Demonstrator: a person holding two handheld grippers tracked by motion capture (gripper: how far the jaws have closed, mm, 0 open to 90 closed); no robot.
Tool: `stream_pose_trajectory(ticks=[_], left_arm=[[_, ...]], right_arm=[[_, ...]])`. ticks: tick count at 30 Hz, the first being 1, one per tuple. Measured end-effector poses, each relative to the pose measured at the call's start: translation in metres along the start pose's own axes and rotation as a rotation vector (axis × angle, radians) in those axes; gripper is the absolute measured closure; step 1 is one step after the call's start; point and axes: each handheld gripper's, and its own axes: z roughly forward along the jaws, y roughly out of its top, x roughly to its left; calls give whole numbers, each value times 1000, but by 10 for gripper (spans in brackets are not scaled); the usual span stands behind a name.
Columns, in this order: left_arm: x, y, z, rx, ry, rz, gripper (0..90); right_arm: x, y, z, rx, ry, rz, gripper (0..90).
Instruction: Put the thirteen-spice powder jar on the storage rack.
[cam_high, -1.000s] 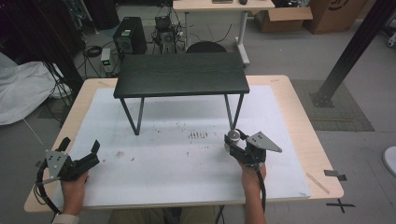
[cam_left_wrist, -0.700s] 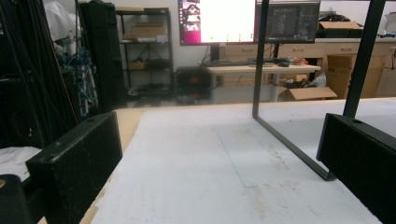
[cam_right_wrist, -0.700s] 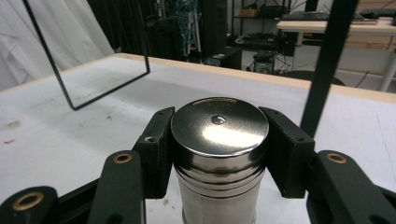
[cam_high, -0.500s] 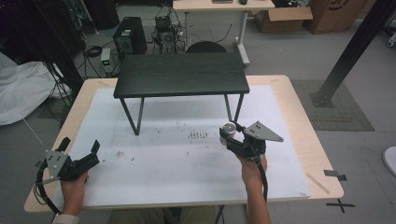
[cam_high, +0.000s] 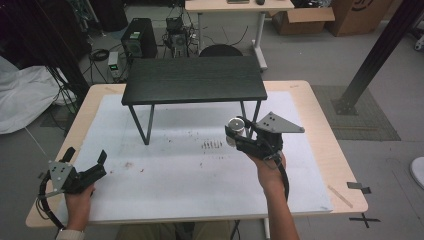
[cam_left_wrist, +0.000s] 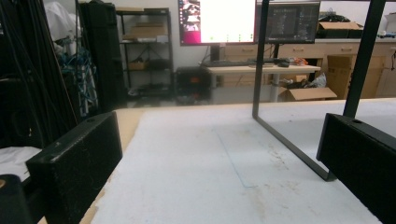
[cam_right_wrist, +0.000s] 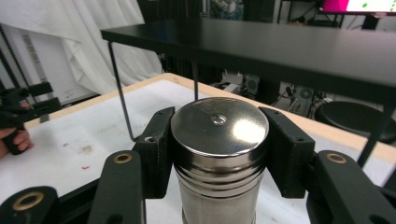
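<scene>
Right claw (cam_high: 235, 133) higher, steel canister (cam_right_wrist: 218, 154) clamped.

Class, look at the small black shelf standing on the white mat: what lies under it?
Under the black shelf only bare white mat shows between its thin legs. The strip beneath its far edge is covered by the top, so that part cannot be judged.

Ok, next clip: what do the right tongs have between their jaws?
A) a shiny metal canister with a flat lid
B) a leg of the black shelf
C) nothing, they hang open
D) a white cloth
A: in the right gripper view both black jaws press on the sides of the metal canister, and the high view shows the right tongs carrying it above the table.
</scene>
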Motion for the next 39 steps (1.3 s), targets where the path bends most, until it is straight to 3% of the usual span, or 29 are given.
stream_pose_trajectory(ticks=[10,26,39], left_arm=[[0,0,0,0,-1,0,6],[0,0,0,0,0,-3,6],[0,0,0,3,1,-5,6]], right_arm=[[4,30,3,-19,70,-16,486],[9,79,16,-49,140,-72,486],[8,114,45,-85,165,-106,486]])
